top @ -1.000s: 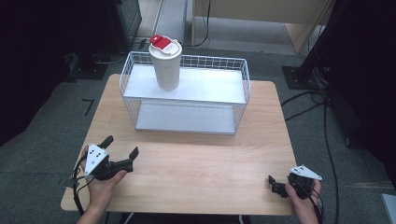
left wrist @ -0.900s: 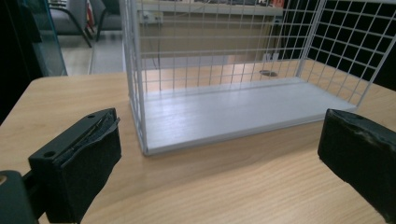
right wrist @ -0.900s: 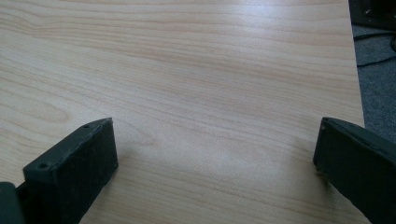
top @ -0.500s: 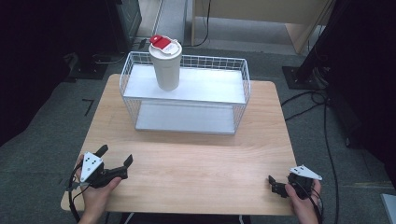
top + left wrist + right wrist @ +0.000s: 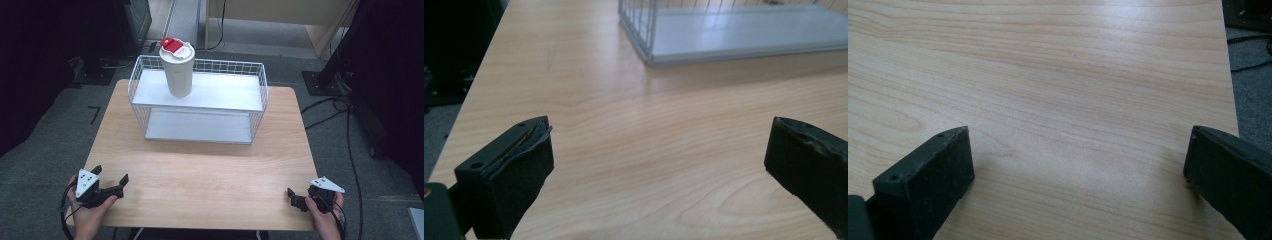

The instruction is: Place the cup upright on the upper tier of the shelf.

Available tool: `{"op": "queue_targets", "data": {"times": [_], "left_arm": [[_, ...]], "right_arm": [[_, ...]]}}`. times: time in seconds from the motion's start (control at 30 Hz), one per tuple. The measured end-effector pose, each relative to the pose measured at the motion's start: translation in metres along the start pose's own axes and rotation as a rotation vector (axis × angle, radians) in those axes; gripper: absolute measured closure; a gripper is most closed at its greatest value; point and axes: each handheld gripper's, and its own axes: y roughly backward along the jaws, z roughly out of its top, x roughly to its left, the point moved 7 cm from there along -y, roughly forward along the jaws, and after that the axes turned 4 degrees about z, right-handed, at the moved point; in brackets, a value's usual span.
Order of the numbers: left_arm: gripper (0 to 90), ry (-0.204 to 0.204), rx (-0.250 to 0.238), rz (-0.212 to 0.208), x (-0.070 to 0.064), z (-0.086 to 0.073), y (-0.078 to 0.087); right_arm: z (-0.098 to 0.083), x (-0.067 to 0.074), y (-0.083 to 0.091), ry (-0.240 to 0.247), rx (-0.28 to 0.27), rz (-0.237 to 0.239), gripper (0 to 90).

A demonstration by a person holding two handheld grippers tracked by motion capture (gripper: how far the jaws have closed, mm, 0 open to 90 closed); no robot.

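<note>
A tall white cup (image 5: 178, 71) with a red tab on its lid (image 5: 172, 44) stands upright at the left end of the upper shelf of a white wire rack (image 5: 250, 107) at the back of the wooden table (image 5: 210, 170). My left gripper (image 5: 110, 174) hovers over the near left corner, open, with nothing between its jaws. The left gripper view has the gripper (image 5: 659, 150) facing bare wood, with the rack (image 5: 734, 35) ahead. My right gripper (image 5: 294, 198) rests at the near right corner, open and empty. In its own view, it (image 5: 1078, 155) looks at bare tabletop.
The rack's lower shelf (image 5: 200, 126) holds nothing. Black cables (image 5: 350, 150) trail over the grey floor to the right of the table. The table's right edge (image 5: 1230, 90) lies close beside my right gripper.
My left gripper has drawn back toward the near left corner of the table and stays open. The right gripper, the cup and the rack have not moved.
</note>
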Motion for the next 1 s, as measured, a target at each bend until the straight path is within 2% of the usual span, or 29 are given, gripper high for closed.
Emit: {"op": "queue_targets", "data": {"times": [0.13, 0.2, 0.27, 0.37, 0.47, 0.53, 0.6, 0.7, 0.77, 0.9, 1.0], "left_arm": [[0.0, -0.019, 0.05, 0.03, 0.007, -0.006, -0.002], [0.0, -0.023, 0.065, 0.02, 0.008, -0.007, -0.003], [0.2, -0.034, 0.102, 0.022, 0.009, -0.01, -0.004], [0.2, -0.014, 0.131, 0.029, 0.011, -0.011, -0.006], [0.2, -0.006, 0.192, 0.03, 0.012, -0.014, -0.011], [3.0, -0.017, 0.224, 0.032, 0.011, -0.016, -0.013], [3.0, -0.046, 0.267, 0.037, 0.008, -0.019, -0.015], [2.6, -0.088, 0.298, 0.056, 0.005, -0.021, -0.018], [2.2, -0.096, 0.312, 0.06, 0.005, -0.022, -0.019], [1.5, -0.058, 0.33, 0.052, 0.007, -0.022, -0.02], [1.5, -0.053, 0.333, 0.054, 0.008, -0.022, -0.02]], "right_arm": [[0.0, 0.0, 0.0, 0.001, 0.0, 0.0, 0.0], [0.0, 0.0, 0.0, 0.001, 0.0, 0.0, 0.0], [0.0, 0.0, 0.0, 0.001, 0.0, 0.0, 0.0], [0.0, 0.0, 0.0, 0.0, 0.0, 0.0, 0.0], [0.0, 0.0, 0.0, 0.001, 0.0, 0.0, 0.0], [0.0, 0.0, 0.0, 0.001, 0.0, 0.0, 0.0], [0.0, 0.0, 0.0, 0.0, 0.0, 0.0, 0.0], [0.0, 0.0, 0.0, 0.0, 0.0, 0.0, 0.0], [0.0, 0.0, 0.0, 0.001, 0.0, 0.0, 0.0], [0.0, 0.0, 0.0, 0.001, 0.0, 0.0, 0.0], [0.0, 0.0, 0.0, 0.001, 0.0, 0.0, 0.0]]}}
